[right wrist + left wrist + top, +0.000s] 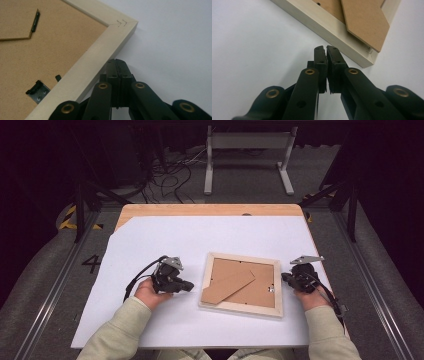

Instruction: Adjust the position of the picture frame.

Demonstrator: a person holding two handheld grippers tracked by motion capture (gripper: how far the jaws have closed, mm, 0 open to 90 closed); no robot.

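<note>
A pale wooden picture frame (242, 306) lies face down on the white table sheet, its brown backing board up and a brown stand flap (227, 286) across it. My left gripper (190, 285) rests on the sheet just left of the frame, jaws shut with nothing between them; the left gripper view has its tips (326, 48) close to the frame's edge (332, 33). My right gripper (284, 277) sits at the frame's right side, jaws shut and empty, its tips (116, 62) right beside the frame's outer rail (100, 53). A metal clip (38, 91) shows on the backing.
The white sheet (150, 240) covers a wooden tabletop (210, 209). Beyond the table's far edge stand a white metal stand (247, 157) and loose cables (170, 180) on the floor. Dark rails run along both sides.
</note>
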